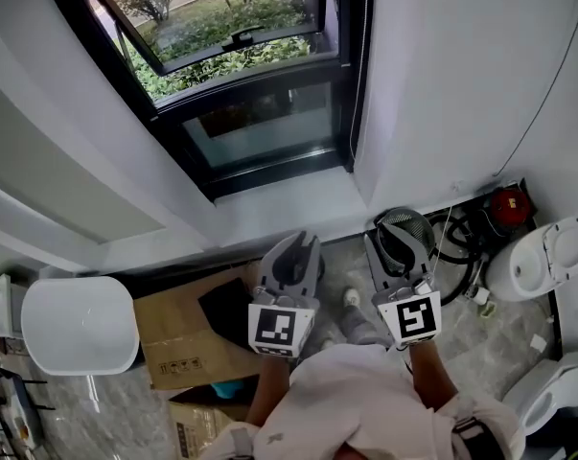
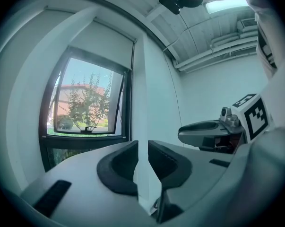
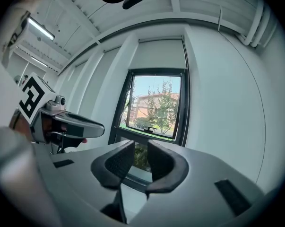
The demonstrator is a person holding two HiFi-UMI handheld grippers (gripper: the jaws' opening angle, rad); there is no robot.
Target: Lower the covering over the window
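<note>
The black-framed window (image 1: 241,113) lies ahead, its upper sash tilted open to greenery. A white roller blind (image 3: 159,56) covers only the top of the window (image 3: 154,108); the blind (image 2: 109,44) also shows in the left gripper view, with a thin cord (image 2: 133,89) hanging down the frame's right side. My left gripper (image 1: 298,242) and right gripper (image 1: 404,223) are held side by side, level, short of the sill and apart from the cord. The left gripper (image 2: 142,148) and right gripper (image 3: 141,150) each show a narrow gap between the pads, with nothing in it.
A white sill (image 1: 289,209) runs under the window. On the floor lie a cardboard box (image 1: 183,343), a white round bin (image 1: 78,324), black hoses (image 1: 461,238), a red object (image 1: 509,204) and a white toilet-like fixture (image 1: 547,257). White wall stands right of the window.
</note>
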